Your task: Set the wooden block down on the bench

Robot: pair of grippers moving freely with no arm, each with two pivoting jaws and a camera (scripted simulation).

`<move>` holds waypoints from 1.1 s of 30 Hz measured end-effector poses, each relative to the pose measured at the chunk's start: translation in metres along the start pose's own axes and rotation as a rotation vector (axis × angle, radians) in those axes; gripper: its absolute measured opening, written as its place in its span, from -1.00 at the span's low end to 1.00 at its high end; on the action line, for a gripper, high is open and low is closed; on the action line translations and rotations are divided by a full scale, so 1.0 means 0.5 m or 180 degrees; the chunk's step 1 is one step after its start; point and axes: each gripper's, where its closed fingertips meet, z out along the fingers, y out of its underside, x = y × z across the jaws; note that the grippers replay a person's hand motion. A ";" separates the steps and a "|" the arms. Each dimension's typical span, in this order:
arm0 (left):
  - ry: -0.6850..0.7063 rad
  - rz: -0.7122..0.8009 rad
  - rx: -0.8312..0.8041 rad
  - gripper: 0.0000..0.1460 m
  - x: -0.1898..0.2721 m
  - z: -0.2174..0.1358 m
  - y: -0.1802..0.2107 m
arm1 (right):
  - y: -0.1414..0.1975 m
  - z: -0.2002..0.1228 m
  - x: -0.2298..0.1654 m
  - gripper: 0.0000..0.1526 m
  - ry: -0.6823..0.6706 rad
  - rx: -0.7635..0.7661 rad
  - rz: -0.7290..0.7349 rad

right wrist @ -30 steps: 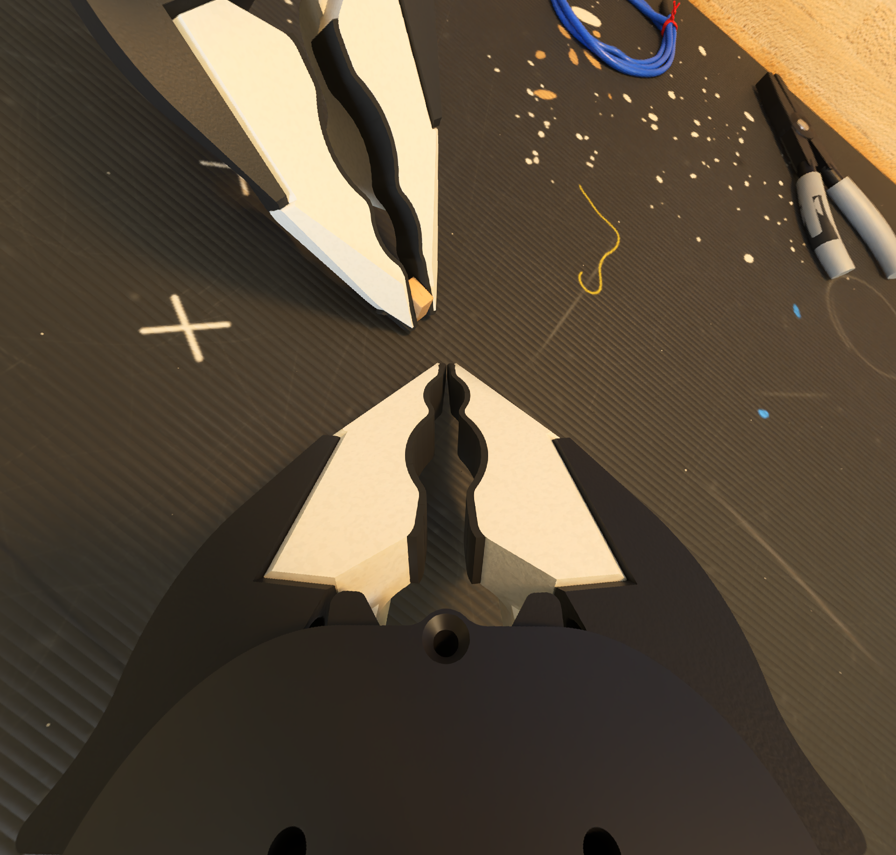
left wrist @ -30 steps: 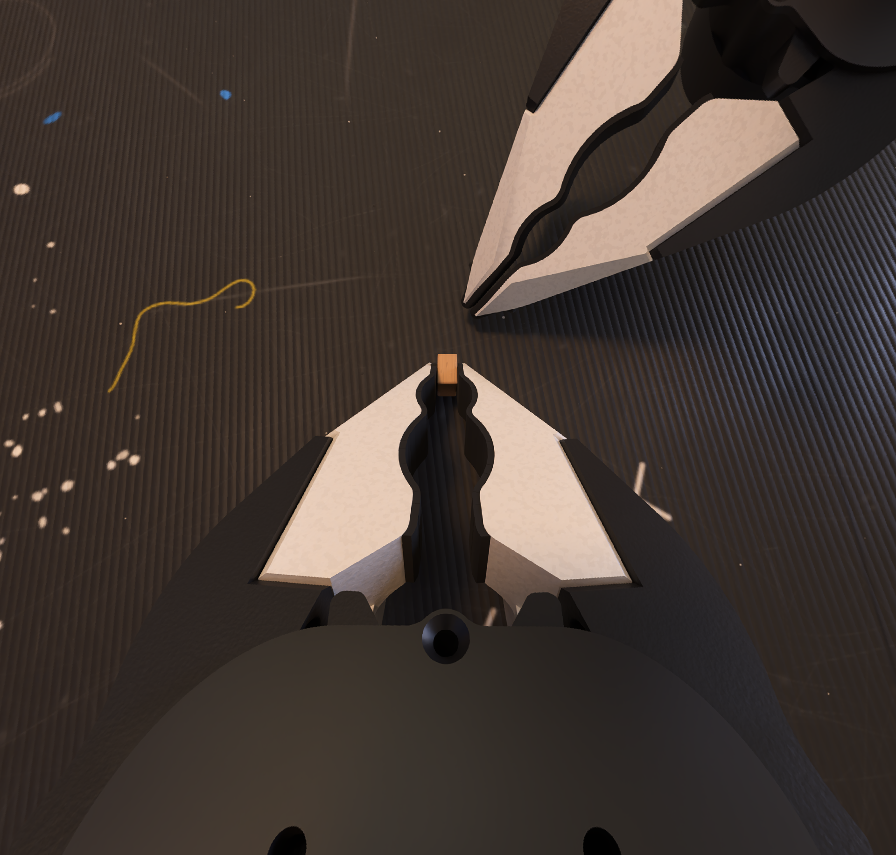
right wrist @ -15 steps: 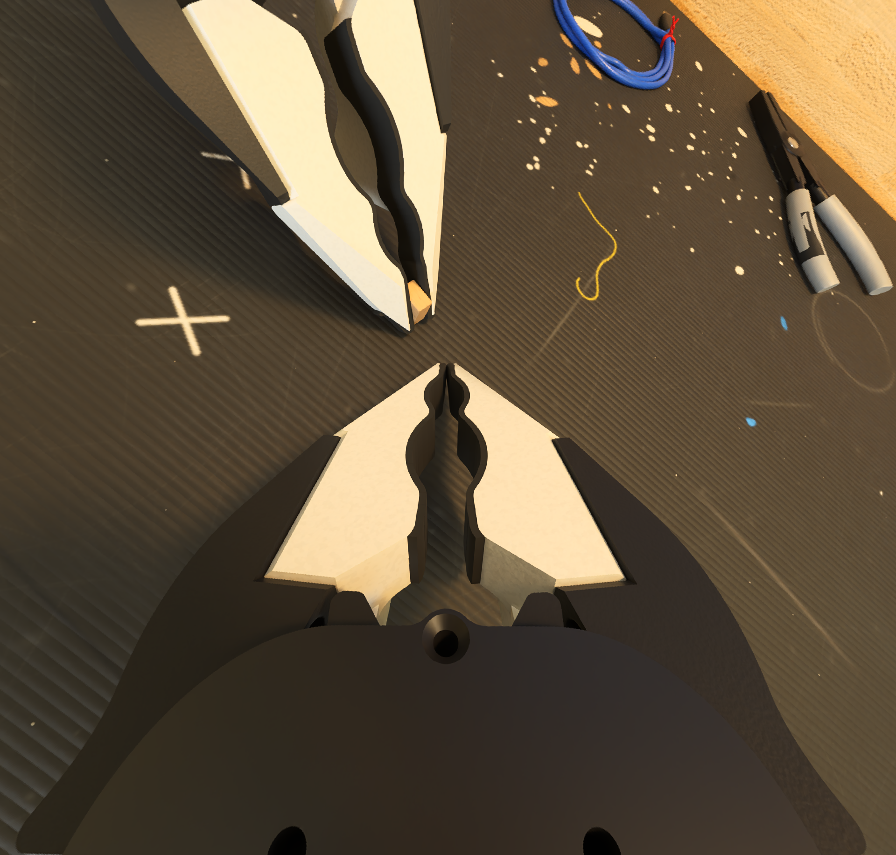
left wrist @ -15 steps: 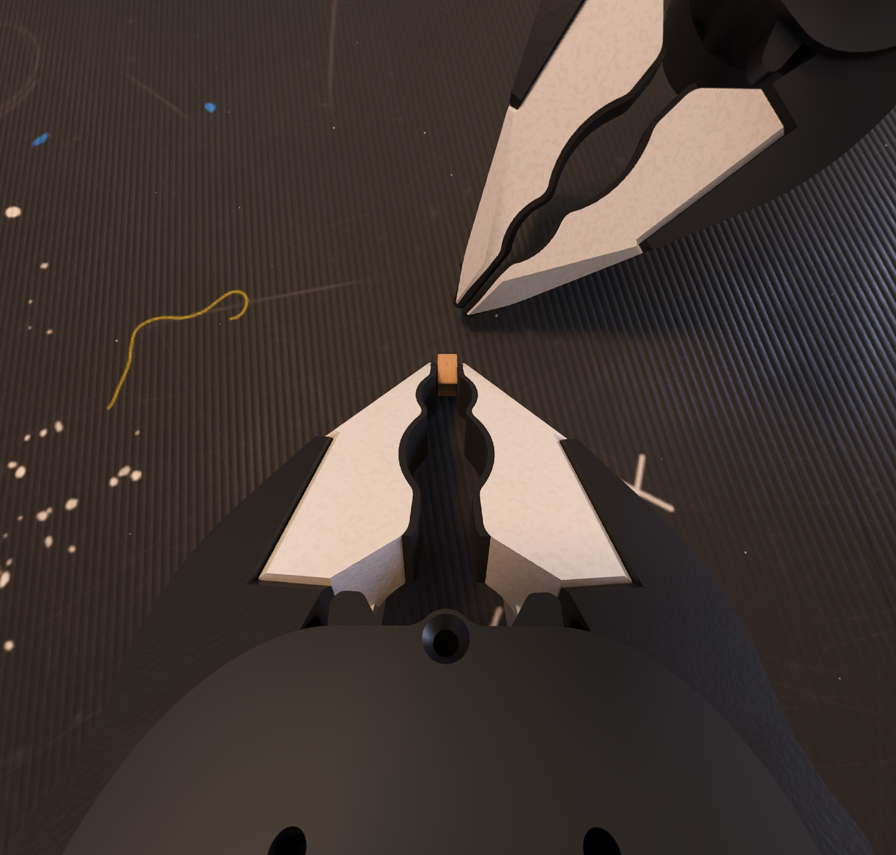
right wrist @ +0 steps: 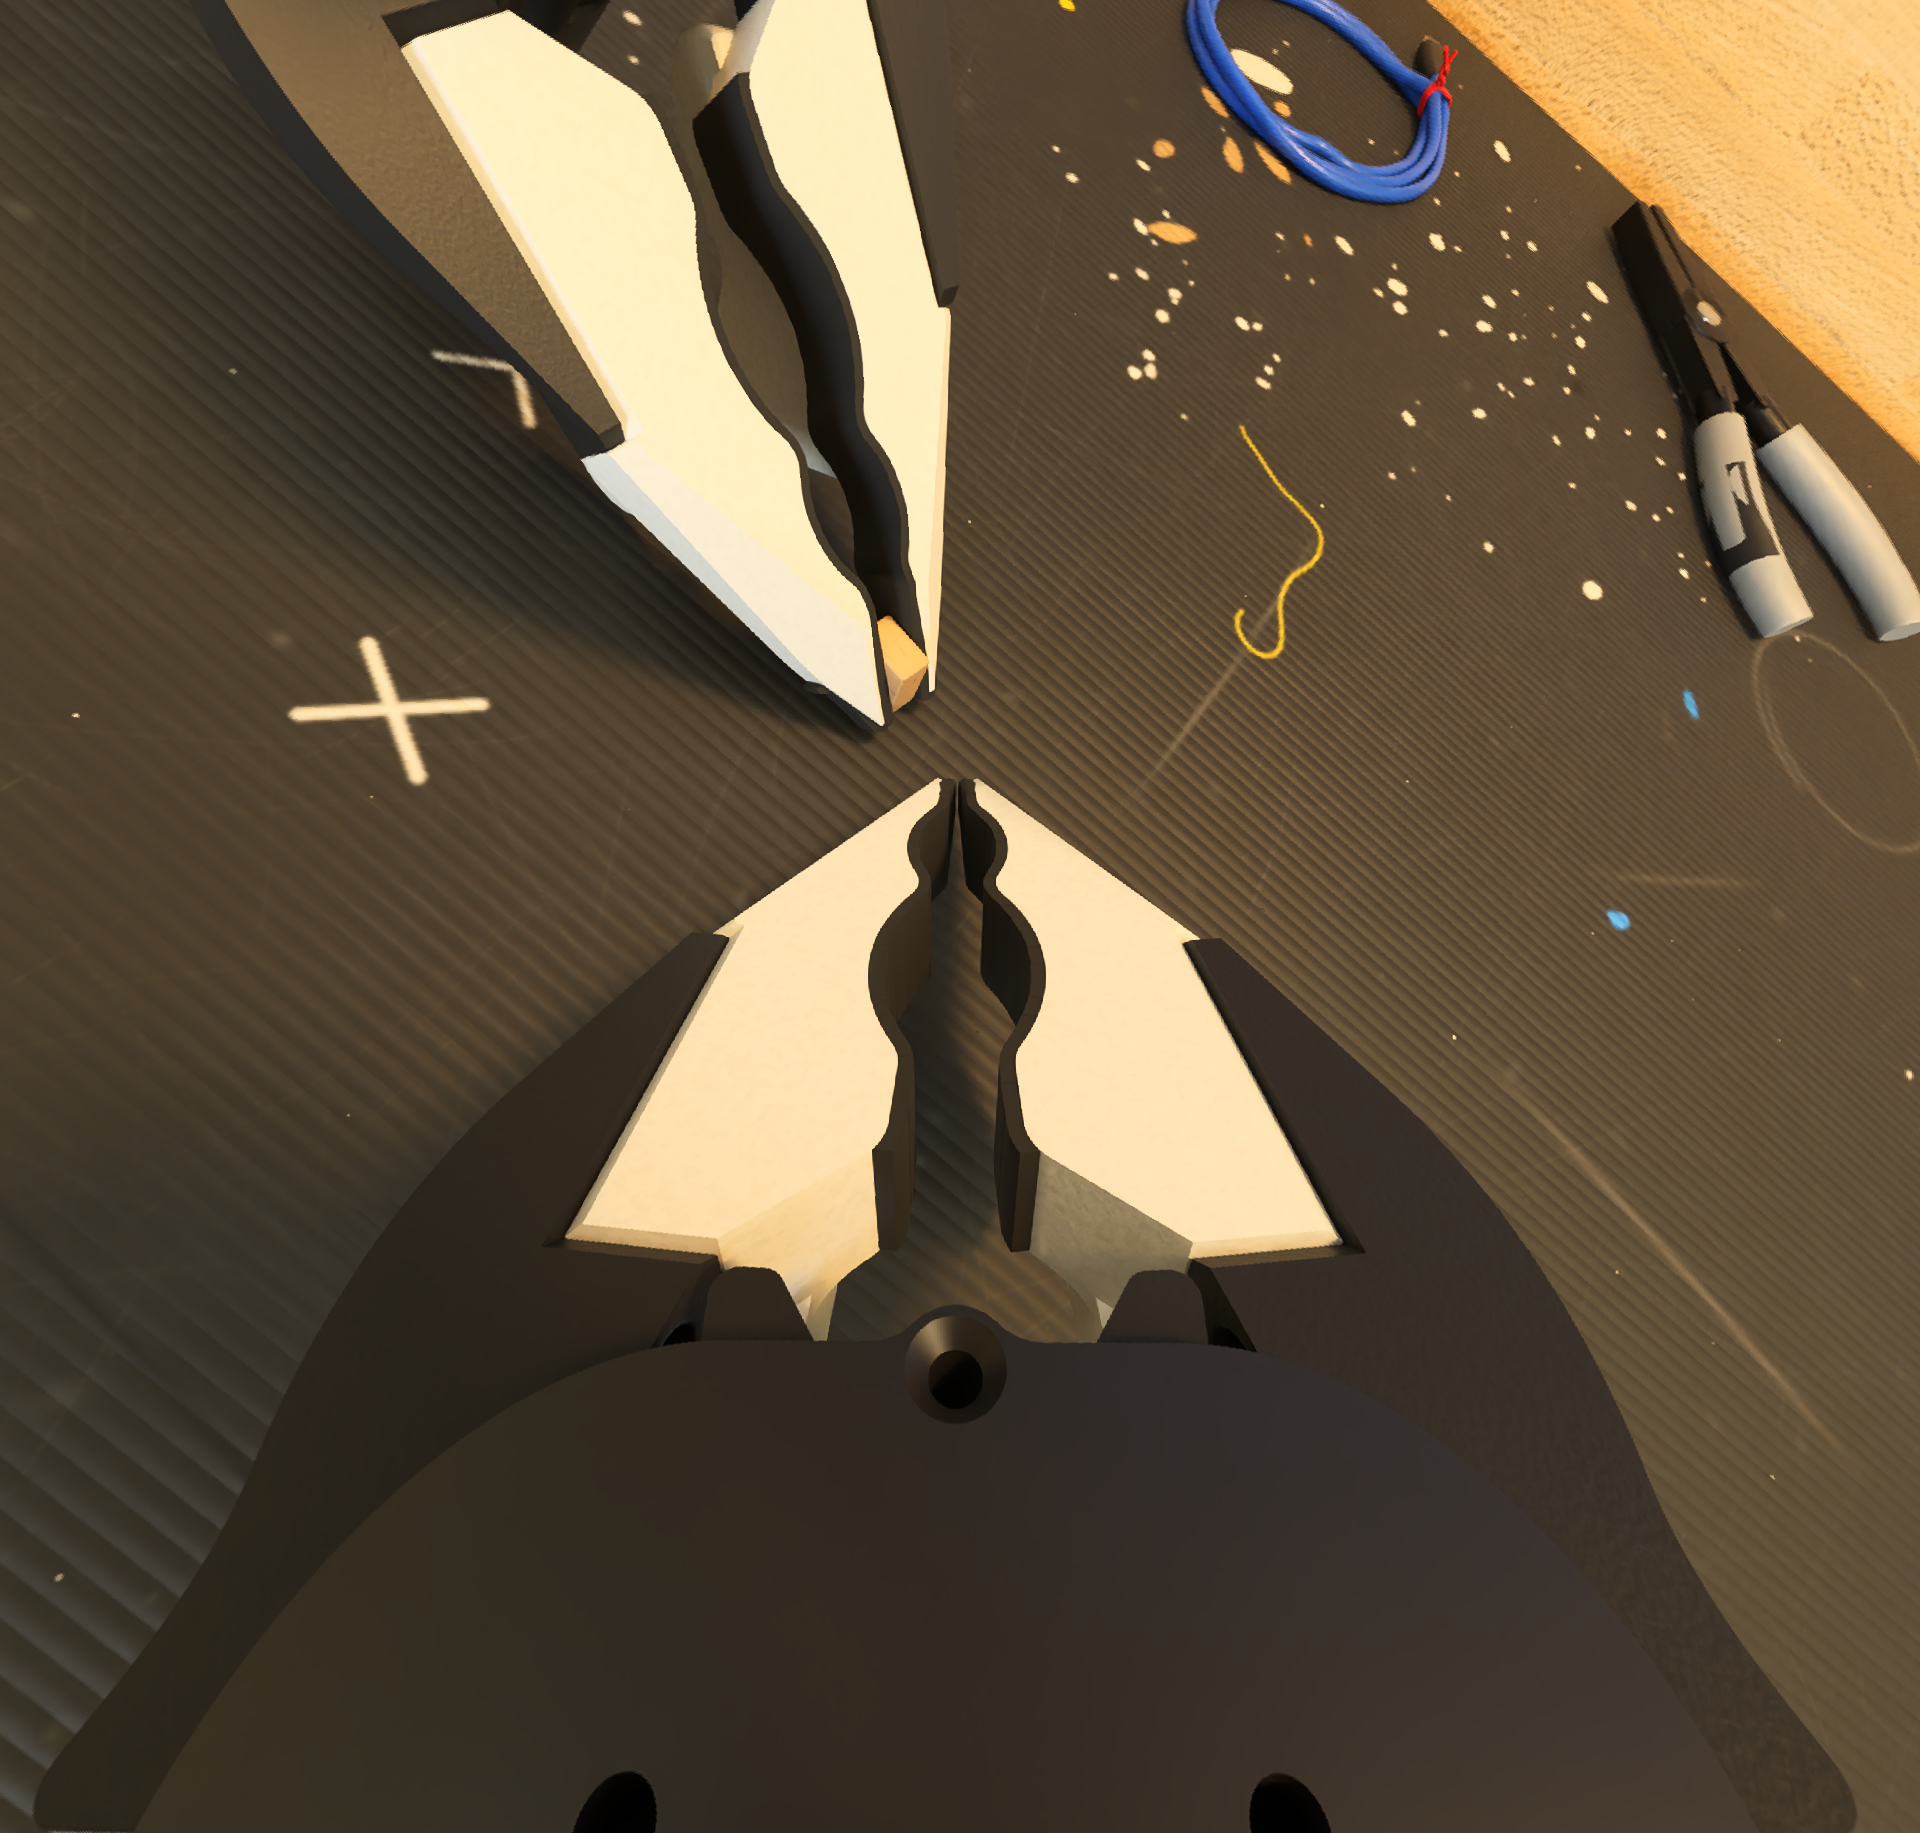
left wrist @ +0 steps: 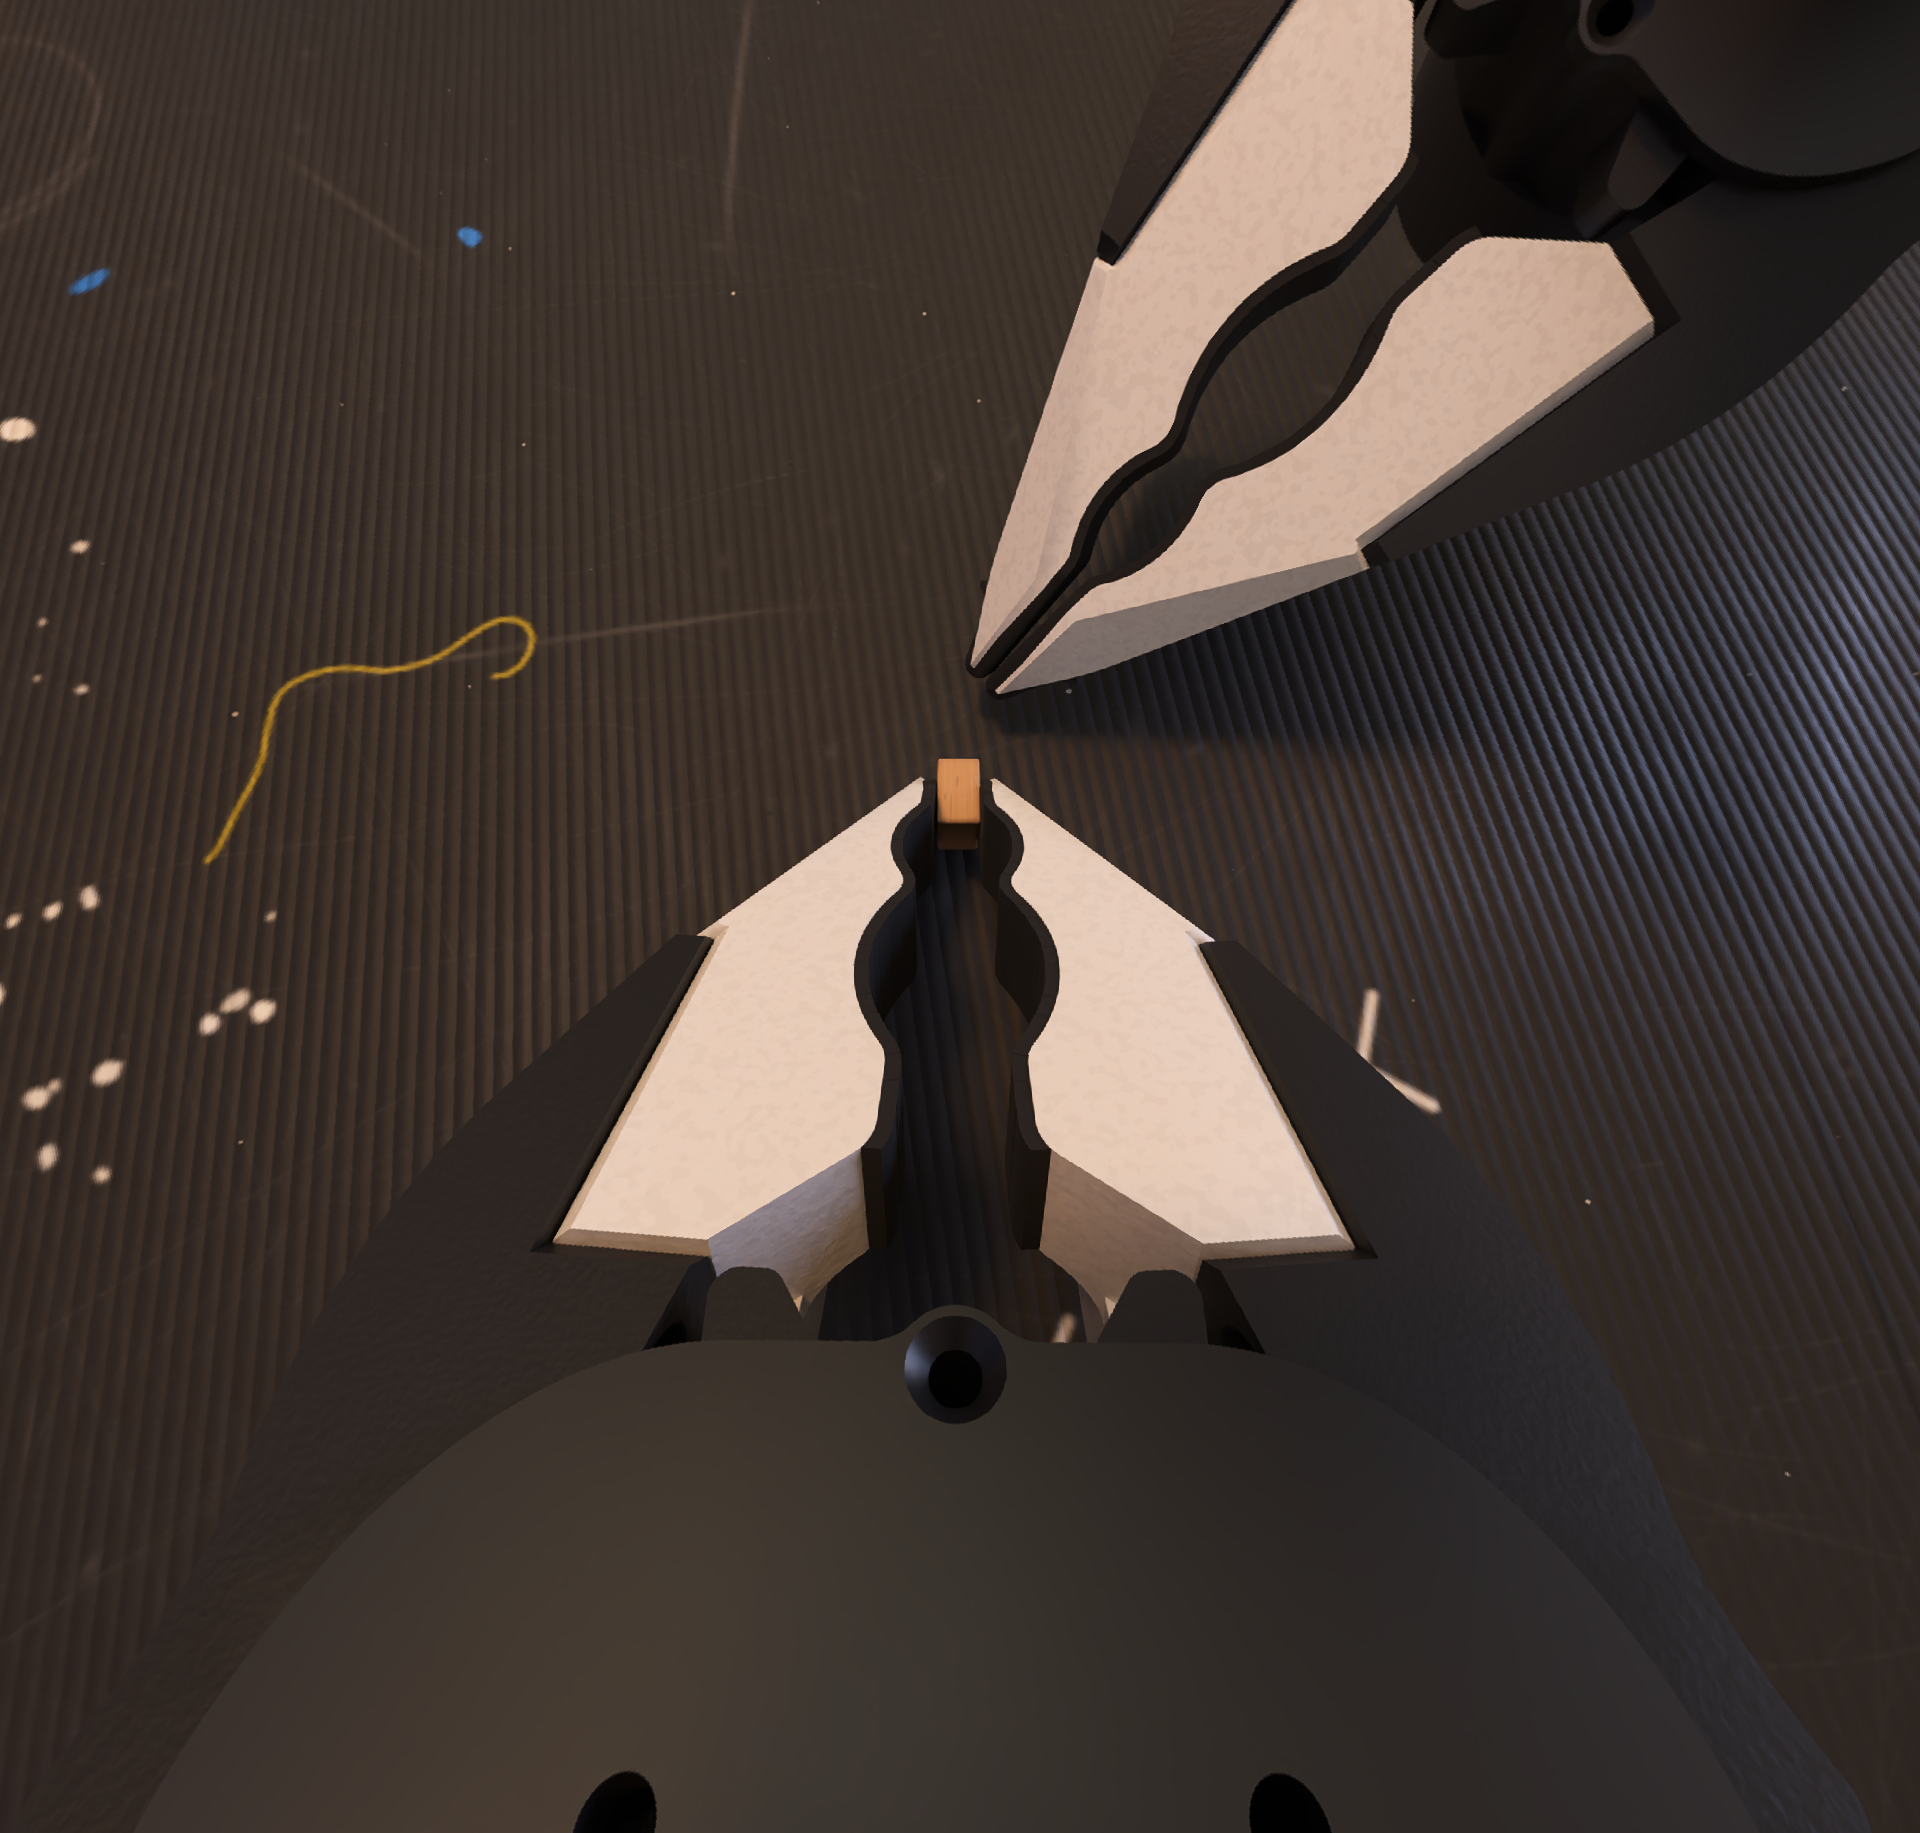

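A small wooden block [left wrist: 957, 791] is pinched between the tips of my left gripper [left wrist: 957, 796], which is shut on it. In the right wrist view the same block [right wrist: 902, 662] shows at the tips of the left gripper [right wrist: 904, 687], close above the dark ribbed bench mat [right wrist: 1351, 848]. My right gripper [right wrist: 951, 791] is shut and empty, its tips a short way from the block. It also shows in the left wrist view [left wrist: 987, 671], at the upper right, tips pointing toward the block.
A yellow thread [right wrist: 1283, 557] lies on the mat, with a blue cable coil [right wrist: 1325, 79] and pliers [right wrist: 1756, 464] at the far right by the wooden edge [right wrist: 1714, 69]. A white cross mark [right wrist: 390, 708] is on the left. Paint specks are scattered about.
The left gripper with the block has shifted slightly; the thread and specks slid a little in view. The right gripper drifted slightly. Both stay shut.
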 end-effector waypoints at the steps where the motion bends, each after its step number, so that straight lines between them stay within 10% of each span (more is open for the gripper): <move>1: 0.0019 -0.0011 0.0008 -0.91 0.001 0.001 0.000 | 0.000 0.000 0.000 -0.99 -0.0014 0.0002 0.0015; 33: -0.0284 -0.0131 -0.0013 -0.91 -0.013 0.010 -0.006 | 0.003 0.005 0.016 -0.99 0.0098 -0.0040 0.0062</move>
